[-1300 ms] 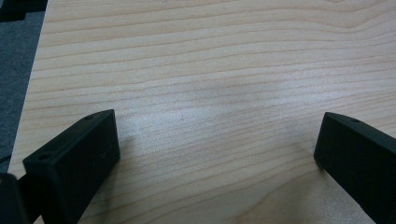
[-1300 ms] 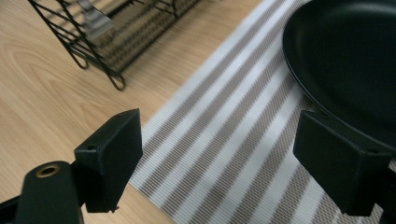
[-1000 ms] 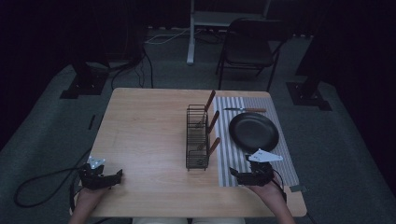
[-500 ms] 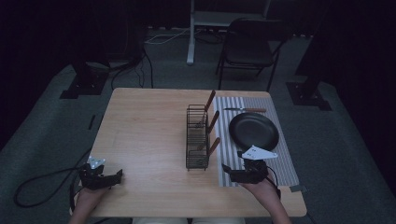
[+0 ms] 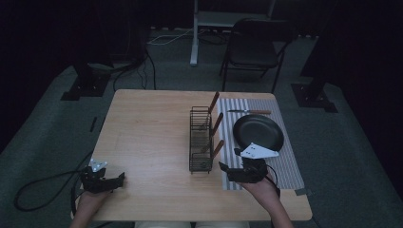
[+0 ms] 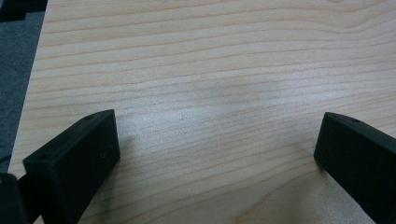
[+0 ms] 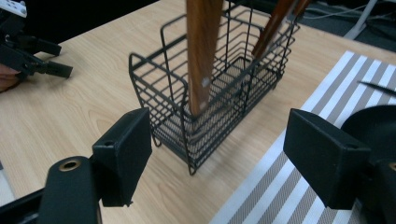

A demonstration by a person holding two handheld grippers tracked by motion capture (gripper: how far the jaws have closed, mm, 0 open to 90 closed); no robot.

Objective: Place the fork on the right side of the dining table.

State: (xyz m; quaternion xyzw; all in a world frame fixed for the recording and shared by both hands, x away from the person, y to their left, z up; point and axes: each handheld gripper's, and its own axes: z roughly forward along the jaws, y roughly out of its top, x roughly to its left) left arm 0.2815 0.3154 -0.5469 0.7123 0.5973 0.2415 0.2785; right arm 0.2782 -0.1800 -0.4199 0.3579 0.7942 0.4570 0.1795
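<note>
One wire rack [image 5: 200, 140] stands mid-table [image 5: 147, 137] holding three wooden-handled utensils [image 5: 213, 102]. Just right of the rack lie one striped mat [image 5: 290, 166], one black pan [image 5: 258, 131] and one knife [image 5: 249, 112]. The right gripper [image 5: 224, 168] hovers near the rack's front, fingers spread; the left gripper [image 5: 119, 178] sits well left, fingers spread.

surface [image 6: 210, 84] is pale wood with a smooth satin grain, basket [image 7: 219, 93] is thin black wire, the handles [image 7: 203, 56] in it look like glossy brown wood, striped mat [image 7: 299, 182] looks like woven cloth, pan [image 5: 258, 132] is matt black
</note>
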